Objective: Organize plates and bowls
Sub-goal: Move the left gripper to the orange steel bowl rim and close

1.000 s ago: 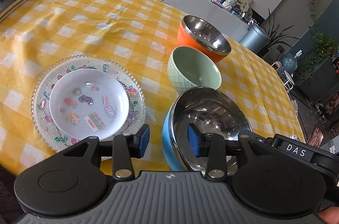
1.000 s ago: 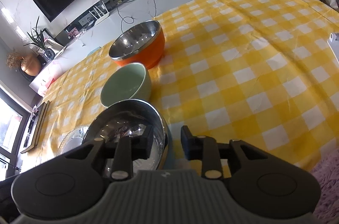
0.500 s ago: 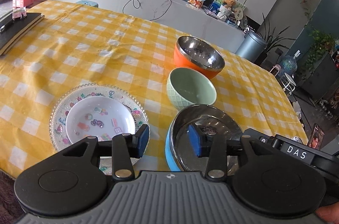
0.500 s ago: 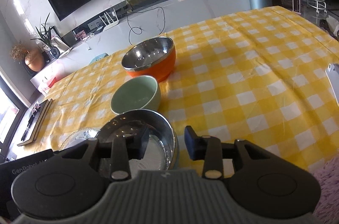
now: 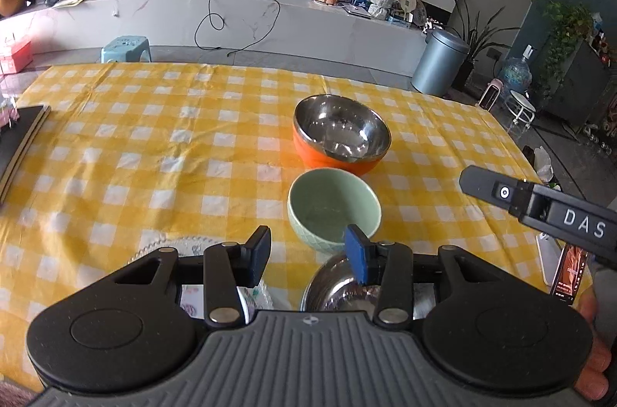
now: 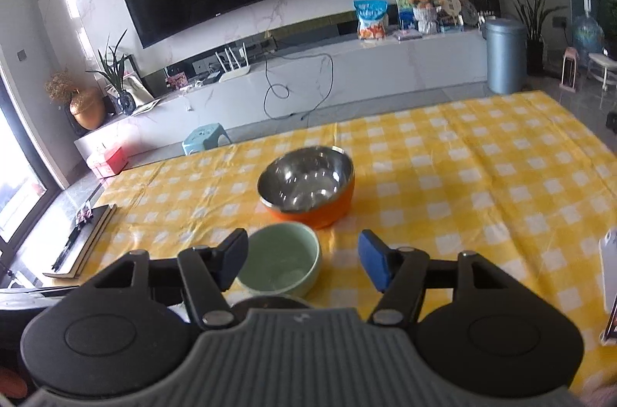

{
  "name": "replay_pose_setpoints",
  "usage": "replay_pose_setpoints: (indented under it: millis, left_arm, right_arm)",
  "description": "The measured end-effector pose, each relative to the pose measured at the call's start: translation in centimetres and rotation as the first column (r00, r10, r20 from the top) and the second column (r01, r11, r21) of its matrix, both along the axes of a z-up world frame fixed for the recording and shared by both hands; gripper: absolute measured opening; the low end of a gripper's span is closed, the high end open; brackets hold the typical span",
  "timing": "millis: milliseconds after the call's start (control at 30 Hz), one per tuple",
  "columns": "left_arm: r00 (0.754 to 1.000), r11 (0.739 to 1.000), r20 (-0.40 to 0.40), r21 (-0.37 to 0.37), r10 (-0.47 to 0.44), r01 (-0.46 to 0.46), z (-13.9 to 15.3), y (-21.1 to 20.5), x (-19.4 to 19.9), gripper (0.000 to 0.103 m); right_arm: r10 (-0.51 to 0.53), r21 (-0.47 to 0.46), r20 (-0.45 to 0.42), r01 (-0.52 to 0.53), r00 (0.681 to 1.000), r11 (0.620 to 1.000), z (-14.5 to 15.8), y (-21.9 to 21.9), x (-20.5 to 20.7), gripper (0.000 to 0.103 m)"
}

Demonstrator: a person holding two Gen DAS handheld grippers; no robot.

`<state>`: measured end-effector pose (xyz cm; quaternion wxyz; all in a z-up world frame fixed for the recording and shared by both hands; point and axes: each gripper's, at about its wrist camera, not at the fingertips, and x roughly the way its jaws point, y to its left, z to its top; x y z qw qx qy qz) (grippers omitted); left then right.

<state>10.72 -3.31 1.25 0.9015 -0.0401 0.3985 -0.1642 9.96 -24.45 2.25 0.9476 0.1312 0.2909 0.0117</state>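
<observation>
My left gripper (image 5: pixel 308 253) hangs open and empty above the table's near edge. Below it, a steel-lined blue bowl (image 5: pixel 331 285) and a clear patterned plate (image 5: pixel 166 247) holding a white dish are mostly hidden by the gripper body. Beyond stand a pale green bowl (image 5: pixel 333 206) and a steel-lined orange bowl (image 5: pixel 341 141). My right gripper (image 6: pixel 304 260) is raised too, its jaws opening with nothing held between them. The green bowl (image 6: pixel 281 262) lies on the cloth past its fingertips, the orange bowl (image 6: pixel 308 187) farther back. Only the steel bowl's rim (image 6: pixel 266 300) peeks out.
A yellow checked cloth (image 5: pixel 154 152) covers the table. A dark flat book (image 5: pixel 19 145) lies at the left edge, and a phone (image 5: pixel 567 272) at the right edge. The right gripper's body (image 5: pixel 540 210) juts in from the right. A blue stool (image 6: pixel 204 137) stands beyond the far edge.
Both grippers rose and tipped up from the blue bowl's rim. The right jaws let go of the rim and widened. The bowl and plate slid under the gripper bodies.
</observation>
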Motion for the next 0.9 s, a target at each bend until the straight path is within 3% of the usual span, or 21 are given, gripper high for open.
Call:
replay_pose_setpoints:
  millis: [67, 100, 133, 167, 233, 400, 633, 800, 900]
  left_arm:
    - [1.000, 1.000, 0.013, 0.014, -0.014, 0.013, 0.5, -0.6, 0.9, 0.050]
    - [1.000, 1.000, 0.018, 0.017, -0.018, 0.018, 0.7, -0.8, 1.3, 0.051]
    - [0.999, 1.000, 0.020, 0.018, -0.025, 0.024, 0.9, -1.0, 1.9, 0.052]
    - [0.999, 0.999, 0.020, 0.020, -0.031, 0.031, 1.1, -1.3, 2.4, 0.052]
    - [0.999, 0.999, 0.020, 0.029, -0.035, 0.035, 1.3, -1.6, 3.6, 0.053]
    - [1.000, 0.999, -0.008, 0.043, -0.022, 0.022, 1.1, -2.5, 7.0, 0.053]
    - [0.998, 0.998, -0.031, 0.000, -0.059, 0.059, -0.4, -3.1, 11.1, 0.053]
    - [0.994, 0.998, -0.104, -0.052, -0.040, 0.035, -1.7, -3.4, 14.5, 0.053]
    - [0.989, 0.998, -0.139, -0.038, -0.047, 0.042, -2.6, -4.0, 16.2, 0.053]
  right_arm:
    - [-0.019, -0.053, 0.017, 0.020, 1.000, 0.998, 0.9, 0.1, 1.2, 0.064]
    - [-0.043, -0.075, 0.012, 0.044, 0.999, 0.996, 1.1, 0.1, 1.9, 0.074]
    - [-0.080, -0.096, 0.007, 0.080, 0.997, 0.992, 1.3, 0.1, 2.6, 0.091]
    - [-0.119, -0.111, 0.017, 0.120, 0.993, 0.986, 1.5, 0.0, 3.1, 0.093]
    - [-0.146, -0.129, 0.033, 0.149, 0.989, 0.980, 1.5, -0.3, 4.5, 0.091]
    - [-0.169, -0.100, -0.067, 0.162, 0.983, 0.982, 0.9, -1.3, 9.5, 0.087]
    - [-0.128, 0.034, -0.198, 0.137, 0.972, 0.990, -2.4, -3.6, 15.6, 0.065]
    - [-0.081, 0.135, -0.297, 0.125, 0.952, 0.983, -4.7, -4.6, 18.3, 0.051]
    - [-0.064, 0.175, -0.335, 0.129, 0.940, 0.976, -5.5, -4.7, 19.6, 0.046]
